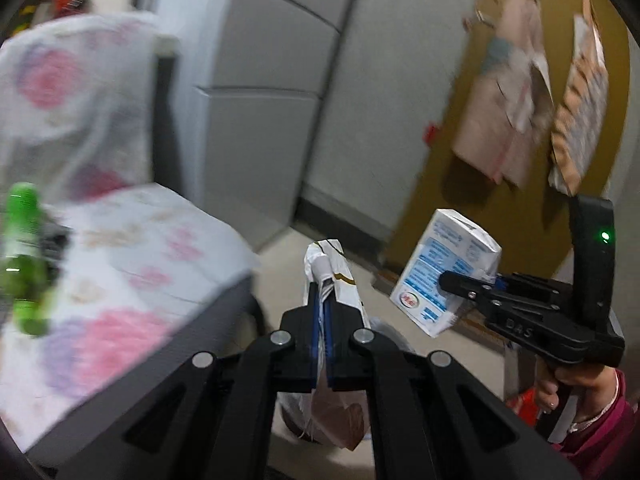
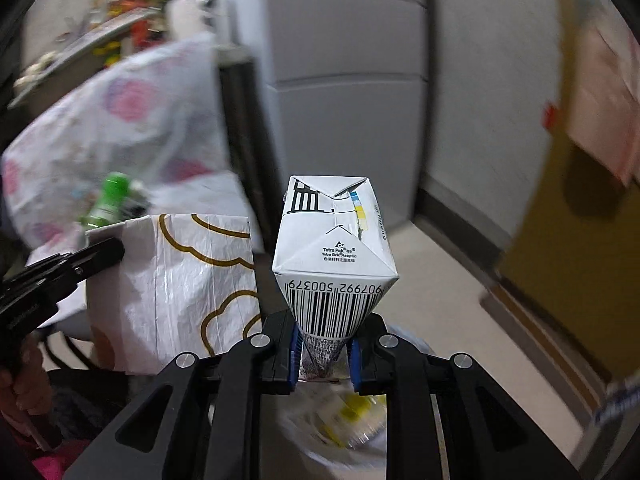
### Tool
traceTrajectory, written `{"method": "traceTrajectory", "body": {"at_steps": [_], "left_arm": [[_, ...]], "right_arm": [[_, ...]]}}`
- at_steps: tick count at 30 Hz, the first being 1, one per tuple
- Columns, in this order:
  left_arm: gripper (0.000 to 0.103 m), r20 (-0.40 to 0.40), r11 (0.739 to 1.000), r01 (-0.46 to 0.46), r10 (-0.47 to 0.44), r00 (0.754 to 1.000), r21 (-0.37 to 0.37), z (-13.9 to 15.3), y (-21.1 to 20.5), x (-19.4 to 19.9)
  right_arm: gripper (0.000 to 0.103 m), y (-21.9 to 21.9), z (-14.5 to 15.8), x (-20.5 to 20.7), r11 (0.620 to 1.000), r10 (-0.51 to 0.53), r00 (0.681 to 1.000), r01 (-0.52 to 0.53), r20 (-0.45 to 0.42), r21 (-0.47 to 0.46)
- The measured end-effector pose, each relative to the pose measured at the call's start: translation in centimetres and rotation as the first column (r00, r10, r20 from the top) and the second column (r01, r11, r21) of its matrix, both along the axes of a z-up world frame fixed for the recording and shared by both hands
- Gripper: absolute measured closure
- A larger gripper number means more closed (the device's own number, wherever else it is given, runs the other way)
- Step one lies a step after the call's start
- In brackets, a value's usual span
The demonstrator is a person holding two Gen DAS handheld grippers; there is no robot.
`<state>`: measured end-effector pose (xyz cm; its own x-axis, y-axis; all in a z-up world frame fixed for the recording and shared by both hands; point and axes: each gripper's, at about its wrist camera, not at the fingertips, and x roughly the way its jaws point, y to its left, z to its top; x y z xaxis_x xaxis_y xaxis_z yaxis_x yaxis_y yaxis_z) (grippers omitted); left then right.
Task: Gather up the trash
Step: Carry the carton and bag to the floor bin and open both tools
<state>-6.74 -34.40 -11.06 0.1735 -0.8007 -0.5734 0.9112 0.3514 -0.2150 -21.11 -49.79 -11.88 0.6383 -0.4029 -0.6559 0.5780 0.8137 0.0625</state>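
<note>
The right gripper has its jaws closed on the crushed lower end of a white waxed-cardboard drink carton with a black barcode; the pinched end tapers to a wedge between the blue pads while the boxy top sticks out forward, clear of everything. The left gripper has its jaws fully closed on the thin folded edge of a white crinkly plastic-paper bag printed with gold cloud outlines, which hangs below it and shows a brown patch in its lower part. Both are carried in the air over the pale floor, just beside the near edge of a seat draped in a white cloth with pink flower print.

Below the right gripper sits a blurred clear plastic trash bag with something yellow inside, likely the drop point.

Risks, as I judge them: the carton is held only by its squashed, slick tapered end, so it could squirt out of the pads during a quick swing. The gold-printed bag is gripped by a thin fold and could tear or slide free. The two loads ride near each other and may knock together. A green plastic bottle lies on the cloth at its left edge, not yet collected.
</note>
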Motion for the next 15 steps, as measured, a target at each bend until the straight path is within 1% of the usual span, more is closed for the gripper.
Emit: {"method": "traceTrajectory", "body": {"at_steps": [3, 5, 8, 10, 11, 13, 14, 15], "left_arm": [[0.103, -0.02, 0.997, 0.06, -0.059, 0.998, 0.058, -1.9, -2.9, -1.2], [0.103, -0.03, 0.991, 0.096, -0.093, 0.995, 0.093, -3.2, -4.8, -1.9], [0.103, -0.038, 0.982, 0.133, -0.129, 0.991, 0.134, -4.4, -7.0, -2.5], [0.103, -0.045, 0.977, 0.145, -0.14, 0.989, 0.157, -5.1, -8.0, -2.6], [0.101, -0.047, 0.975, 0.145, -0.139, 0.989, 0.171, -5.5, -8.7, -2.6], [0.079, -0.075, 0.967, 0.162, -0.15, 0.986, 0.197, -6.2, -9.5, -2.3], [0.059, -0.097, 0.964, 0.166, -0.149, 0.984, 0.206, -6.6, -9.7, -2.1], [0.056, -0.106, 0.965, 0.163, -0.144, 0.984, 0.205, -6.8, -9.7, -2.0]], "right_arm": [[0.083, -2.4, -3.0, -1.0, 0.996, -0.06, 0.997, 0.063, -0.051, 0.062], [0.083, -3.5, -4.7, -1.4, 0.991, -0.081, 0.994, 0.088, -0.077, 0.104], [0.083, -4.7, -6.7, -1.5, 0.982, -0.102, 0.988, 0.118, -0.113, 0.148], [0.08, -5.6, -8.1, -1.5, 0.974, -0.114, 0.985, 0.137, -0.13, 0.181], [0.08, -5.8, -8.5, -1.4, 0.971, -0.119, 0.984, 0.144, -0.135, 0.189], [0.077, -6.4, -9.4, -1.3, 0.963, -0.127, 0.982, 0.155, -0.137, 0.218], [0.068, -6.8, -10.0, -1.1, 0.958, -0.121, 0.983, 0.153, -0.14, 0.244], [0.061, -7.0, -10.3, -1.1, 0.954, -0.12, 0.982, 0.155, -0.147, 0.255]]}}
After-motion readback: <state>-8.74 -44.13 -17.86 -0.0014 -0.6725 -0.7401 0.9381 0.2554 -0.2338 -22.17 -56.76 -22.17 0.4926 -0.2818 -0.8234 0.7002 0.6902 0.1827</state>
